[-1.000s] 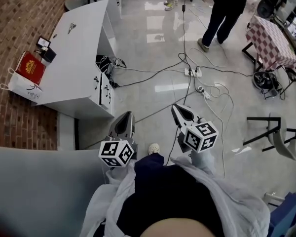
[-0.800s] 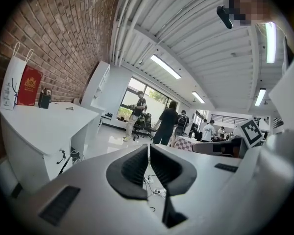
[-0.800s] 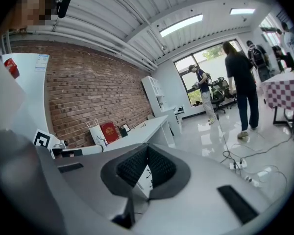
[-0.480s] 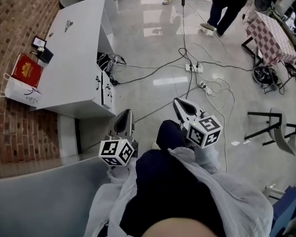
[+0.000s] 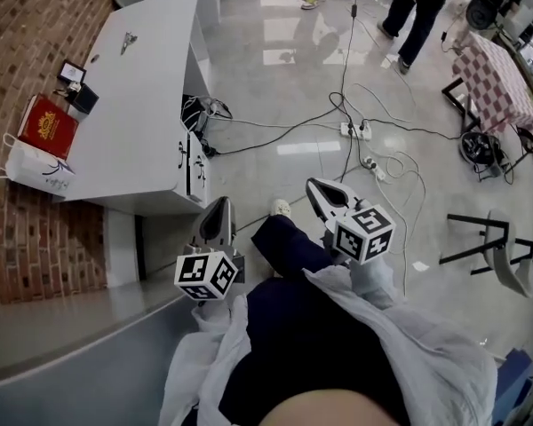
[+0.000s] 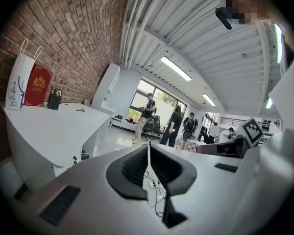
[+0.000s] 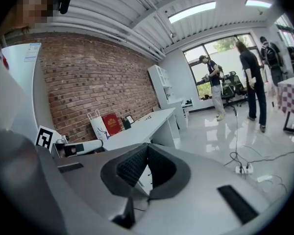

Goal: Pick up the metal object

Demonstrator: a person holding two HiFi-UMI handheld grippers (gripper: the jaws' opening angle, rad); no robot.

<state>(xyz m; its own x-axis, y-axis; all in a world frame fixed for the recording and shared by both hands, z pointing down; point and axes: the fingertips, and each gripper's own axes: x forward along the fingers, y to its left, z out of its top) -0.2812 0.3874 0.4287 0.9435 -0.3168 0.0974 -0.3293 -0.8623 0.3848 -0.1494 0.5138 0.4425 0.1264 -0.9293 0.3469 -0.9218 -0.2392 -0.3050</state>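
Note:
A small metal object (image 5: 127, 41) lies near the far end of the white desk (image 5: 138, 140) at the upper left of the head view. It shows in the left gripper view as a small item (image 6: 80, 110) on the desk top. My left gripper (image 5: 220, 205) is held out over the floor just short of the desk's near corner, jaws shut with nothing between them. My right gripper (image 5: 317, 187) is further right over the floor, also shut and empty. Both are well apart from the metal object.
A red box (image 5: 46, 127), a white paper bag (image 5: 31, 169) and a black holder (image 5: 78, 91) sit along the desk's wall side. Cables and power strips (image 5: 358, 131) run across the glossy floor. A person (image 5: 424, 11) stands at the back, a checked table (image 5: 505, 74) and stool (image 5: 493, 242) at right.
The person holding the grippers has stepped forward, one leg swinging ahead. Both shut grippers came along toward the desk. The person at the back walked to the right.

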